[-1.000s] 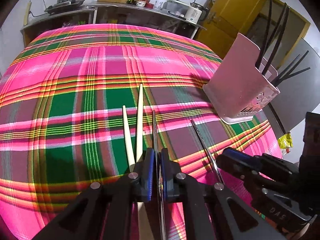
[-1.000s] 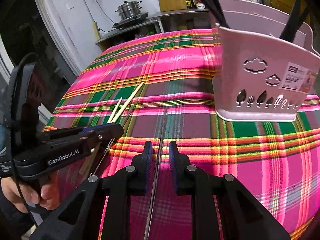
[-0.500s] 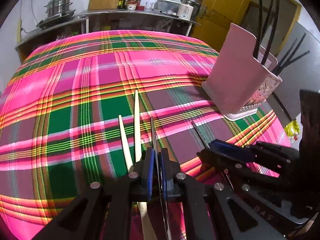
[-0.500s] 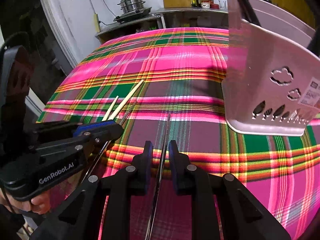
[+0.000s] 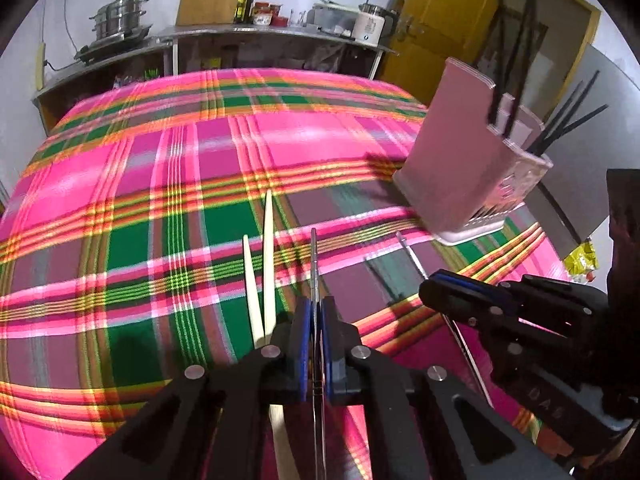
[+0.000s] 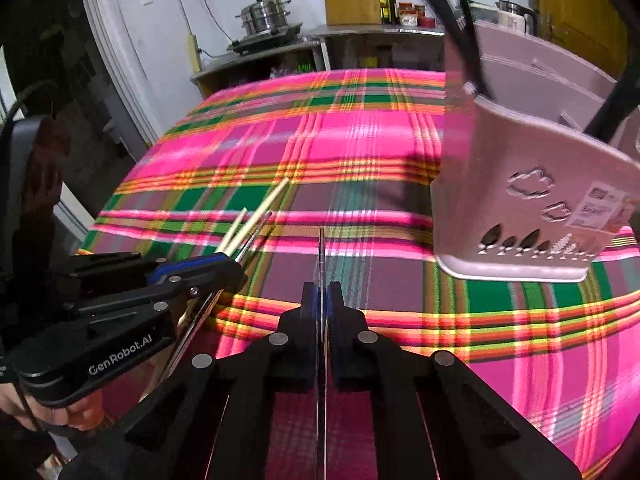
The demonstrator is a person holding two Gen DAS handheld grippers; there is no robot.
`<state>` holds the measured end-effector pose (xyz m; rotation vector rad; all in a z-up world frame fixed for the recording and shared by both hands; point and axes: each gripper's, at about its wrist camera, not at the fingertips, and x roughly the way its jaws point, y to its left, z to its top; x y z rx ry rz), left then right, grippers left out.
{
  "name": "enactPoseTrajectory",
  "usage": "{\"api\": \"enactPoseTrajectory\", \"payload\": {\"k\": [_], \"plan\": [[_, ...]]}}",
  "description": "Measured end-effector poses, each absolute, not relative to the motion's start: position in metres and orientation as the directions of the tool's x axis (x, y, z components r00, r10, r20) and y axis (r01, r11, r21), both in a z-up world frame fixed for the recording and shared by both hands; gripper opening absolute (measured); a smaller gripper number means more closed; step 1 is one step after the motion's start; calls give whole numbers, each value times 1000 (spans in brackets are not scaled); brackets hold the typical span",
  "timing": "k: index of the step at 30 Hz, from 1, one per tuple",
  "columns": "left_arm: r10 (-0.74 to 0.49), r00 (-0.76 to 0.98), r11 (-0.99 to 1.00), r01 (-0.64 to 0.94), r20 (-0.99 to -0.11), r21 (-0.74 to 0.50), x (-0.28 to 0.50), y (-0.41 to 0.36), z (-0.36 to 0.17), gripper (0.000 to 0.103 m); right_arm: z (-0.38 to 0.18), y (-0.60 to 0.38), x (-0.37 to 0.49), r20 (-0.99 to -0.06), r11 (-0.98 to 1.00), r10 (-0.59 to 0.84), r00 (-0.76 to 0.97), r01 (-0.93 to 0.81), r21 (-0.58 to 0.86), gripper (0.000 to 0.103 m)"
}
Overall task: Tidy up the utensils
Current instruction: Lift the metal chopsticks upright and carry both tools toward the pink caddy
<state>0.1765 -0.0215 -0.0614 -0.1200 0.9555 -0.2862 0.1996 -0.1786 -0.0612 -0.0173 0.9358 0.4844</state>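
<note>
Since each metal chopstick is thin, stiff and slick, a mid-shaft pinch suits it: left claw (image 5: 316, 320) clenched on one chopstick (image 5: 314, 264), right claw (image 6: 321, 300) just closed on another (image 6: 321, 248), basket (image 6: 520, 208) ahead-right.

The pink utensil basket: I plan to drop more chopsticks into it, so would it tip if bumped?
Possibly. The pink utensil basket stands tall on a narrow base, and long black chopsticks lean out over its rim, both of which raise the risk. It looks like thin plastic, so probably light and easy to shove across the plaid cloth it sits on.
</note>
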Motion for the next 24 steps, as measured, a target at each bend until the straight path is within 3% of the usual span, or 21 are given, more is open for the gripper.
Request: {"api": "enactPoseTrajectory", "payload": {"k": [24], "plan": [[-399,653,917,293,-644,-270,126,-28,38,5,31,-234,146,-624,893,445,642,-368,258,5]]}}
